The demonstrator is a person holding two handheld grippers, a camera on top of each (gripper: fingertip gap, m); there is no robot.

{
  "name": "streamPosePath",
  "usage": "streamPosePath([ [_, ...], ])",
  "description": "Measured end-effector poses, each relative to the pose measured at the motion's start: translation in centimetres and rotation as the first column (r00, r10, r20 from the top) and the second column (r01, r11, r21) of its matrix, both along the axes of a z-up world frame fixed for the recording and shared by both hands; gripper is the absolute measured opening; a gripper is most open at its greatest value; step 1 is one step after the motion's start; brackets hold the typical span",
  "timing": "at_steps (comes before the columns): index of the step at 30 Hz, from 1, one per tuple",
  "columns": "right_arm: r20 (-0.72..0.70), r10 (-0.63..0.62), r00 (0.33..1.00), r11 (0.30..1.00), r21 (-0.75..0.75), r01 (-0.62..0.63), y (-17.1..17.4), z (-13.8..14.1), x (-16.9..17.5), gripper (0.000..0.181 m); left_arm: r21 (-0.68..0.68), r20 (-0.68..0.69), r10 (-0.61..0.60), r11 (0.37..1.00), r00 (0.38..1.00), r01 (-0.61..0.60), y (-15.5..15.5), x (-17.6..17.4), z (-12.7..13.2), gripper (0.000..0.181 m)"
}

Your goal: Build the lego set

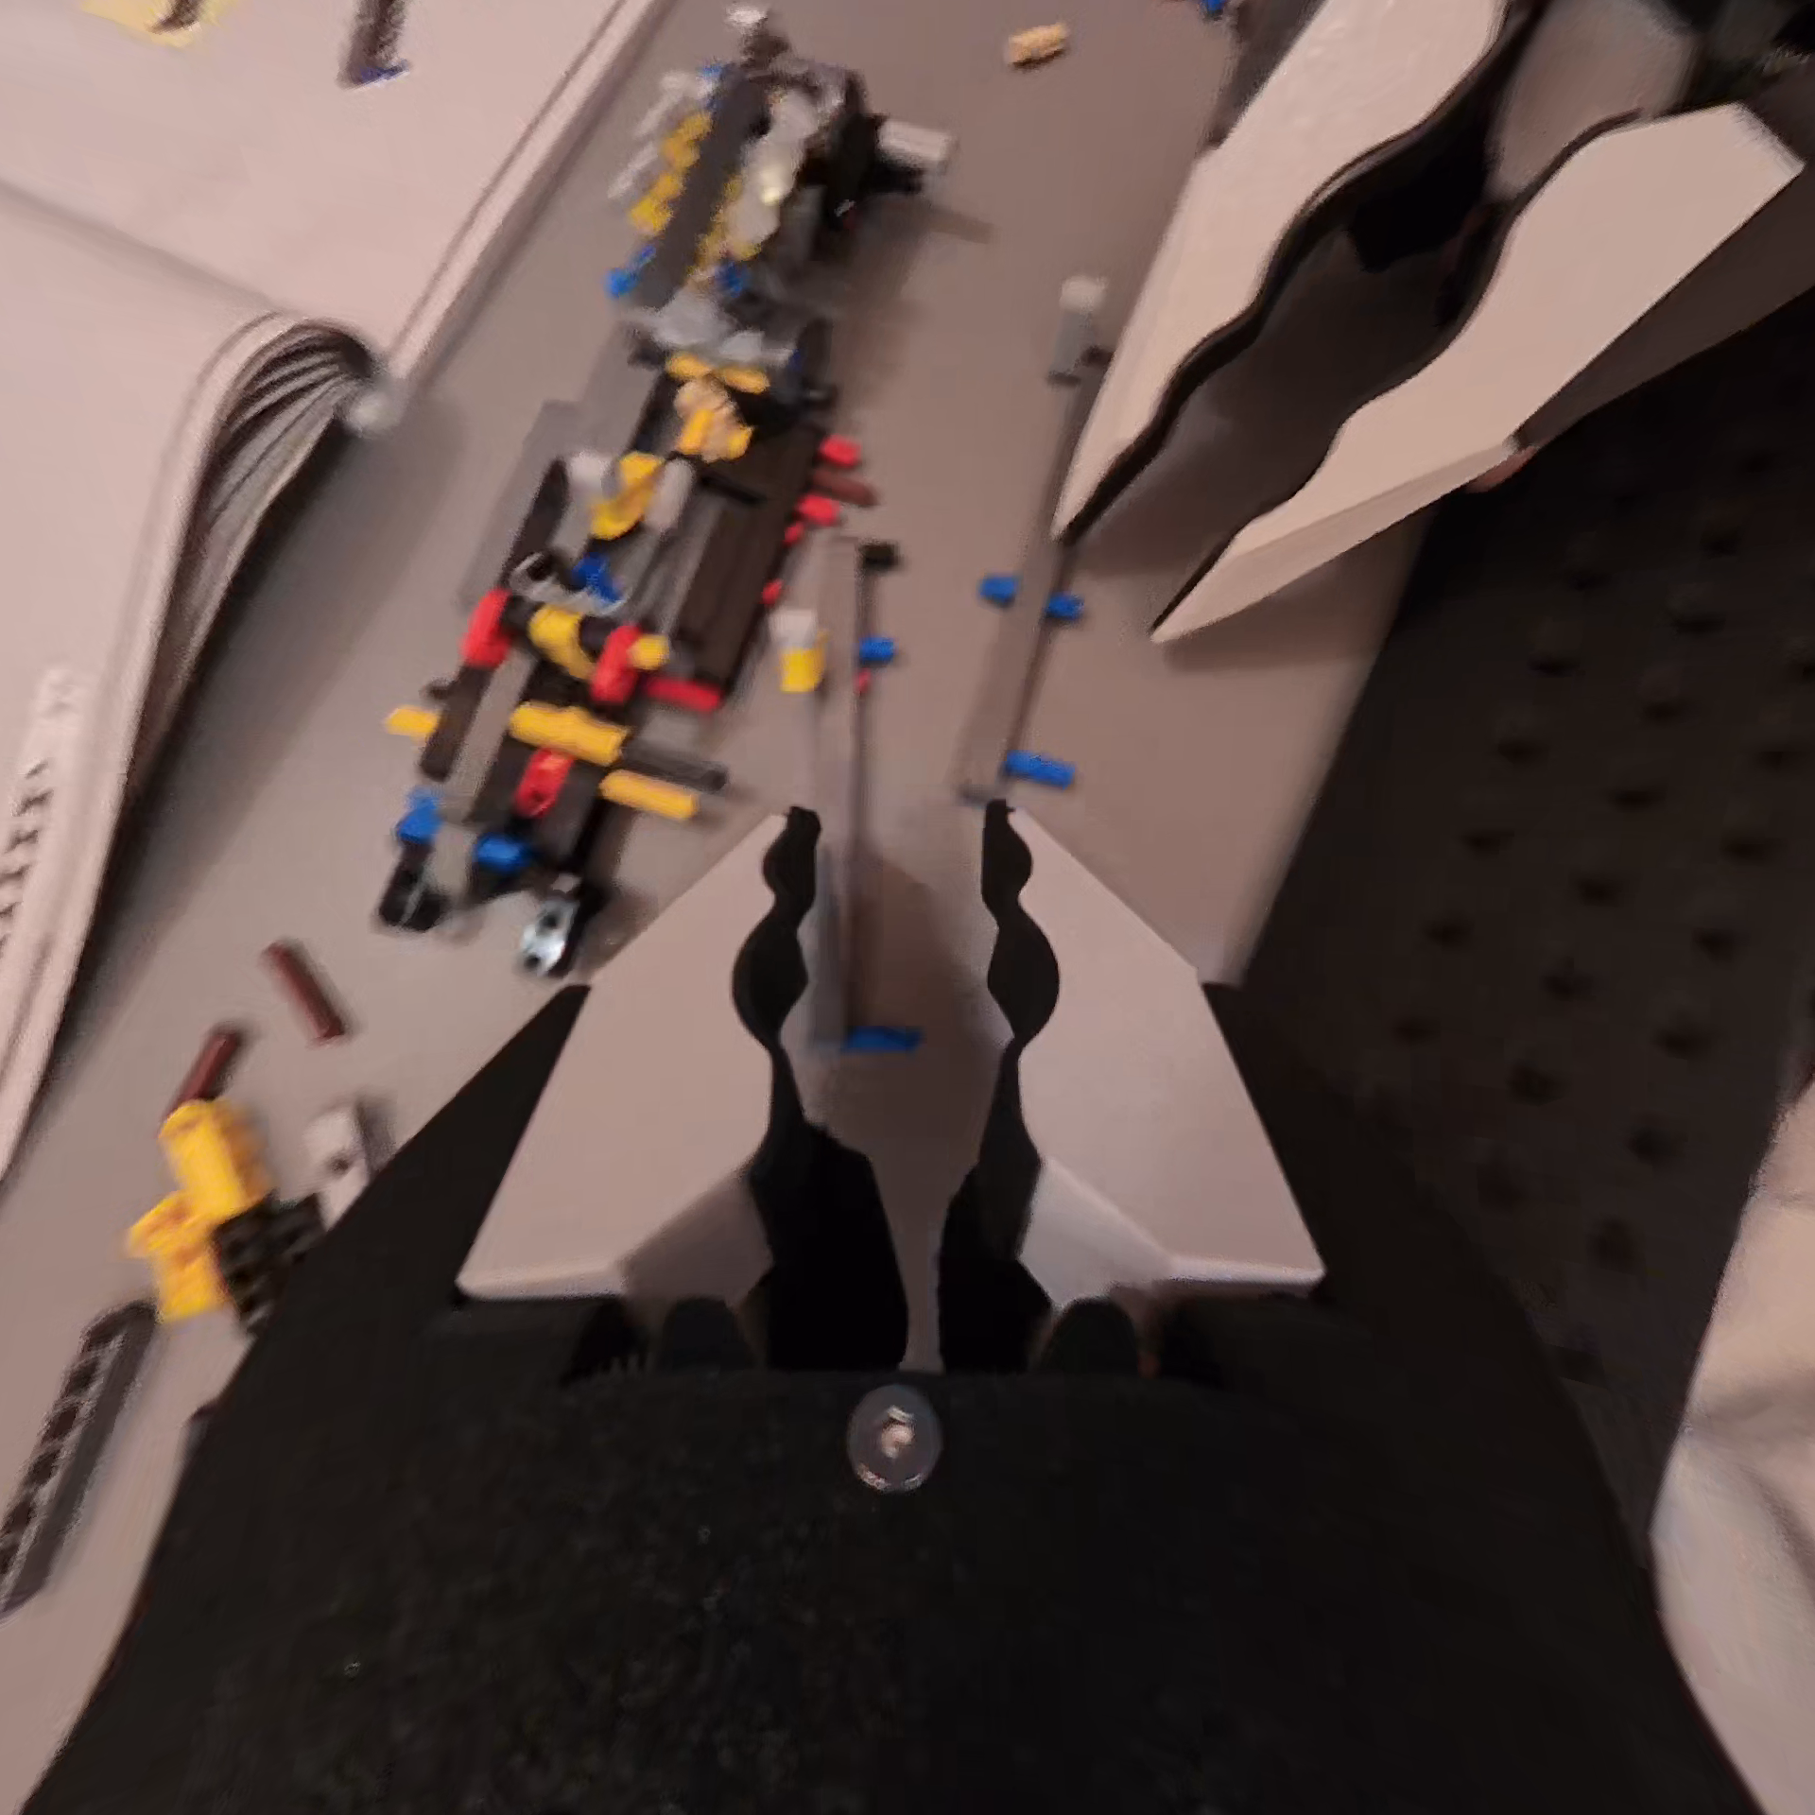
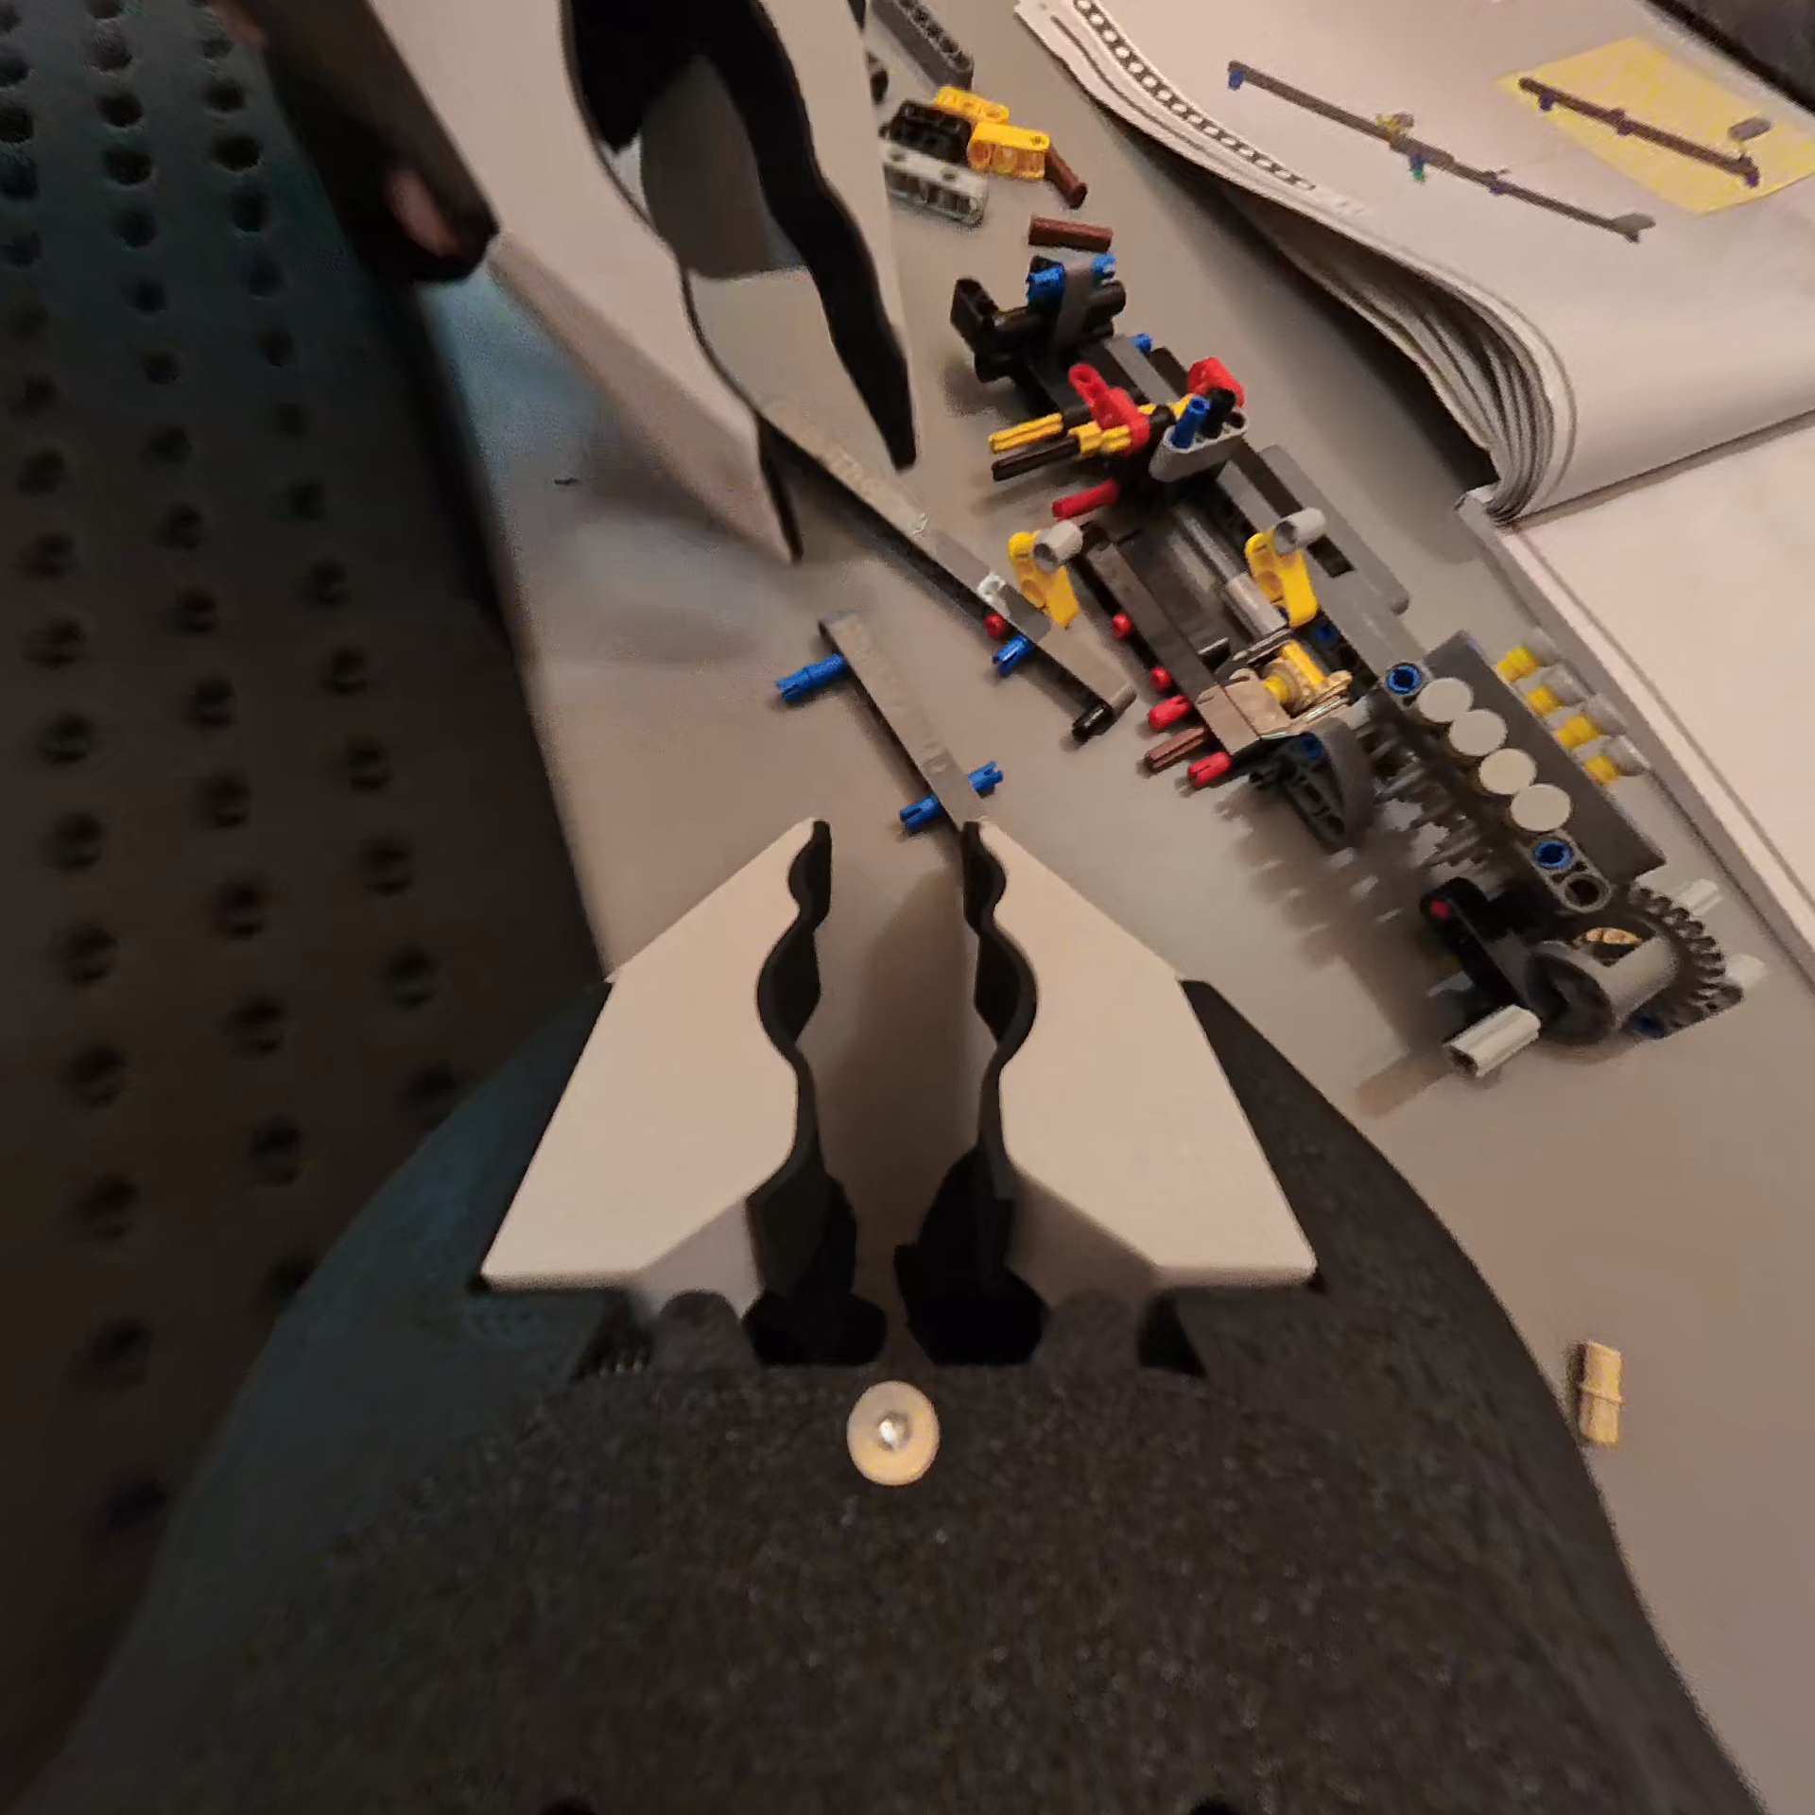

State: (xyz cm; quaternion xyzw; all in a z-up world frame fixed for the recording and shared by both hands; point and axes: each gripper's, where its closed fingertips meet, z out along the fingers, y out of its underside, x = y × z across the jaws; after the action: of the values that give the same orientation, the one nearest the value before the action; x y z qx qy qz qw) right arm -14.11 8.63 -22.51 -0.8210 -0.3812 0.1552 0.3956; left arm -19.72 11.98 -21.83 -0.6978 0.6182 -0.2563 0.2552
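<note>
Grey table [image 2: 1129,1228], seen in both views. Dark perforated mat [image 2: 196,786] borders the table's edge, its holes in regular rows; the same mat [image 1: 1571,884] appears in the left wrist view. A pale, blurred surface [image 1: 1748,1424] lies past the mat at that view's right edge; what it is cannot be told.

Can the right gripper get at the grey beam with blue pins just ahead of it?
Probably yes. The right gripper is open and the grey beam lies flat on the table straight ahead, nothing between. The left gripper hangs over the other beam, off to one side.
</note>
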Motion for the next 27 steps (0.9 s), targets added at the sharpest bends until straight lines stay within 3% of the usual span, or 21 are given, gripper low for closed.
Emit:
streamPosePath([
  [7,0.063,-0.032,0.997,0.999,0.044,0.03,1.1,-0.3,0.3,0.019,0.028,-0.09,-0.047,0.998,0.995,0.05,1.3,-1.9,-1.7,0.027],
  [10,0.092,-0.045,0.995,0.996,0.075,0.039,1.3,-0.4,0.5,0.016,0.034,-0.101,-0.092,0.995,0.991,0.096,0.8,-1.7,-1.8,0.007],
  [18,0.097,0.004,0.995,0.997,0.079,-0.012,1.1,-0.4,0.8,0.016,0.041,-0.184,-0.182,0.98,0.966,0.193,0.7,-5.1,-1.9,0.007],
  [27,0.097,0.039,0.994,0.995,0.09,-0.047,1.2,-0.3,0.2,0.015,0.064,-0.217,-0.221,0.969,0.951,0.24,1.0,-5.5,-1.9,0.007],
])
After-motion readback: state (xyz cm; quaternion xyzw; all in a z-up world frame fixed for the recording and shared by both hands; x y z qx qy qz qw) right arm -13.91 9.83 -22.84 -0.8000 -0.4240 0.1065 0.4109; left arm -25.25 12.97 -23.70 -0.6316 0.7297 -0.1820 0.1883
